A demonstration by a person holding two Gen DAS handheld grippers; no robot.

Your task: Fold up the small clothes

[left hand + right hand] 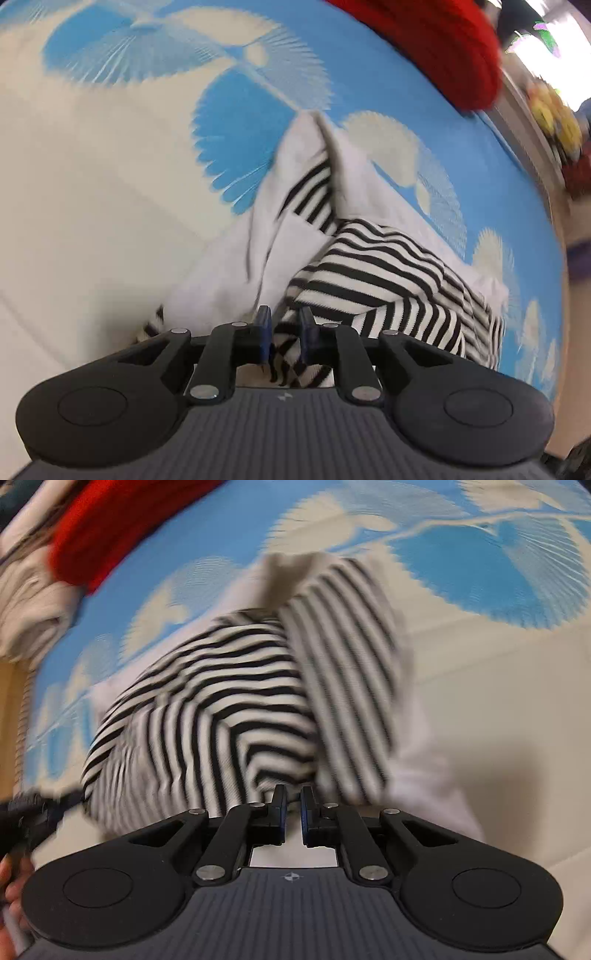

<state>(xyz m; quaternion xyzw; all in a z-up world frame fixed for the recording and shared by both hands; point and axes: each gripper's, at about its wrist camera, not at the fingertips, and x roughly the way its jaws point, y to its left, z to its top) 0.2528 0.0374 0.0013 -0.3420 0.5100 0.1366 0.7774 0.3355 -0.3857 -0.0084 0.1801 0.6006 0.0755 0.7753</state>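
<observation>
Right now your left gripper (285, 325) pinches the near edge of the striped garment (373, 266), fabric bunched between its narrowed fingers. Your right gripper (292, 805) is drawn narrow too, a pale fold of the same garment (229, 701) caught between its tips. Ahead of both, the garment lies rumpled on the blue-and-cream sheet (92, 184); beyond it sits a red cloth (436, 44), blurred.

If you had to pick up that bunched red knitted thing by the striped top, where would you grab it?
Probably by the rounded lower edge of the red knit nearest the striped garment, coming in low across the blue-and-cream sheet. That edge bulges toward the grippers as a thick roll, so two fingers could likely close around it. Blur hides finer folds.
</observation>
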